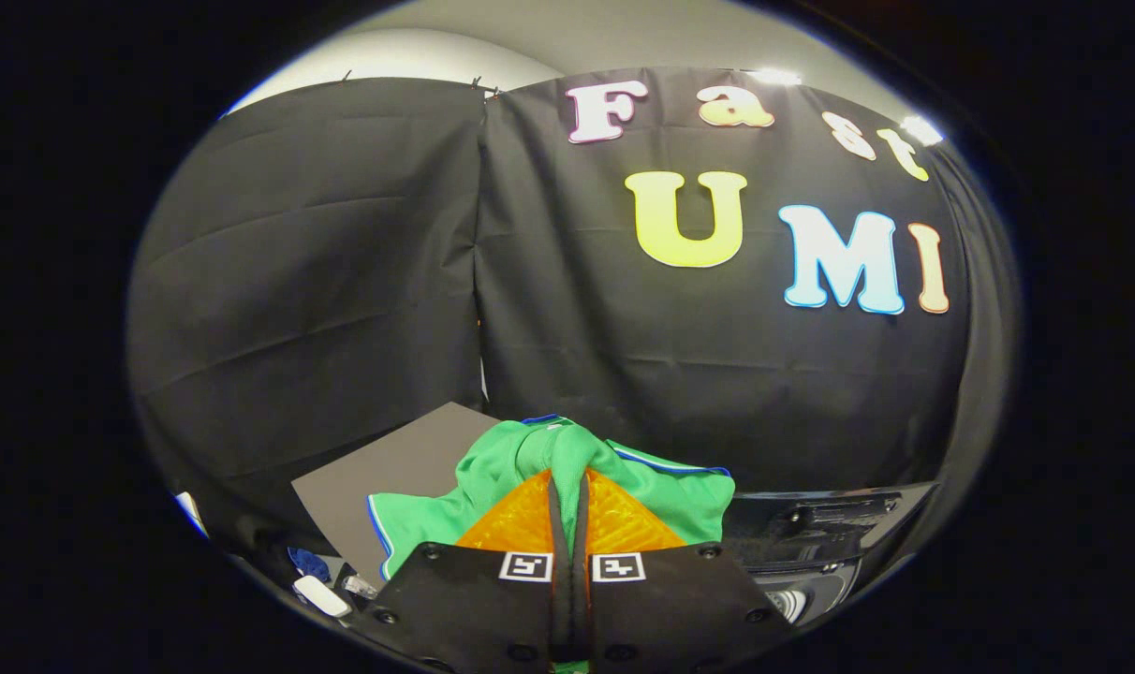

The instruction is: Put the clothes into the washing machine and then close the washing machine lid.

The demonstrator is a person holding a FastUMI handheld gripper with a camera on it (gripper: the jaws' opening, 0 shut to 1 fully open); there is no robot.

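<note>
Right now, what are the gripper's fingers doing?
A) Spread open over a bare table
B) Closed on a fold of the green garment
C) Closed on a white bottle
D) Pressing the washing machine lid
B: the gripper has its fingers drawn nearly together, with a fold of the green garment pinched between them and draping off both sides, above the grey board.

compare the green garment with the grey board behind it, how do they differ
The green garment is soft and bunched, with blue-and-white trim; the grey board is flat, stiff and plain. The garment is pinched between the fingers of the tongs, which are shut on it, and drapes to both sides; the board is not gripped and sits beyond the garment, partly hidden by it. Both show in front of the black cloth wall.
</note>
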